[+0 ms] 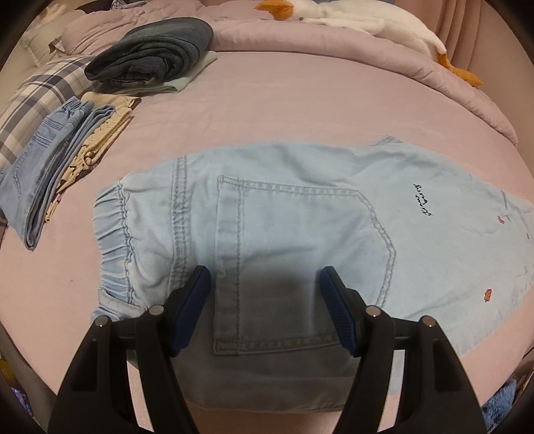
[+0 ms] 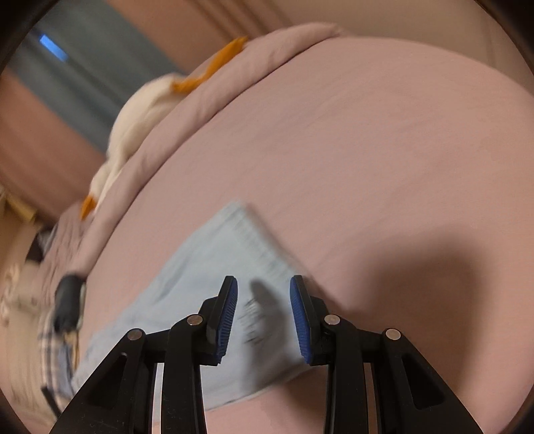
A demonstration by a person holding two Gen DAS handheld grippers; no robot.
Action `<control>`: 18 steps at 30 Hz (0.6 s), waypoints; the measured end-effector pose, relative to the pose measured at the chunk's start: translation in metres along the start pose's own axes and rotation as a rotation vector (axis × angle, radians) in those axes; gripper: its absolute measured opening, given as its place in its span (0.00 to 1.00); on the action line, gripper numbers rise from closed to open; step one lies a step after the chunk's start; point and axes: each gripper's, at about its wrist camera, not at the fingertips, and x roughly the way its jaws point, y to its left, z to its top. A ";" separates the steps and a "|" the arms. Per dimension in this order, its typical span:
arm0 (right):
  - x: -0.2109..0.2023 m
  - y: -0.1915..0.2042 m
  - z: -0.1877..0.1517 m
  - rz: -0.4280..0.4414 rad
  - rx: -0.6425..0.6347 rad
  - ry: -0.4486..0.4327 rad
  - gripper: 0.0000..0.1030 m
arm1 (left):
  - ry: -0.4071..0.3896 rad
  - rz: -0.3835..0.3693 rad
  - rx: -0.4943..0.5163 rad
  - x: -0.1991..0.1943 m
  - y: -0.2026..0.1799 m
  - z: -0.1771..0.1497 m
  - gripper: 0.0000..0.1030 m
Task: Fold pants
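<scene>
Currently pale-blue denim pants (image 1: 283,240) lie flat on the pink bedsheet (image 1: 267,110), left gripper (image 1: 265,310) and right gripper (image 2: 263,320) both wide open, empty, above them; pinch hem-side corners together, then fold toward the waistband.

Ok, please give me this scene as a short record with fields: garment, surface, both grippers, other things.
garment: light blue pants, lying flat, back pocket up
surface: pink bed sheet
left hand-held gripper: open, over the pocket
right hand-held gripper: open, over the pants' hem, view blurred
other things: folded clothes stack; dark folded garment; plush toy
</scene>
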 end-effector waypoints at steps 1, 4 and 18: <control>-0.005 -0.001 0.001 -0.057 0.013 -0.020 0.41 | 0.001 0.008 -0.002 -0.001 -0.001 0.000 0.65; -0.019 0.000 -0.006 -0.056 0.037 -0.054 0.44 | -0.025 0.013 -0.002 -0.013 -0.006 0.000 0.64; -0.035 -0.023 -0.050 0.105 0.155 0.002 0.53 | -0.030 -0.317 0.170 -0.035 -0.116 -0.005 0.65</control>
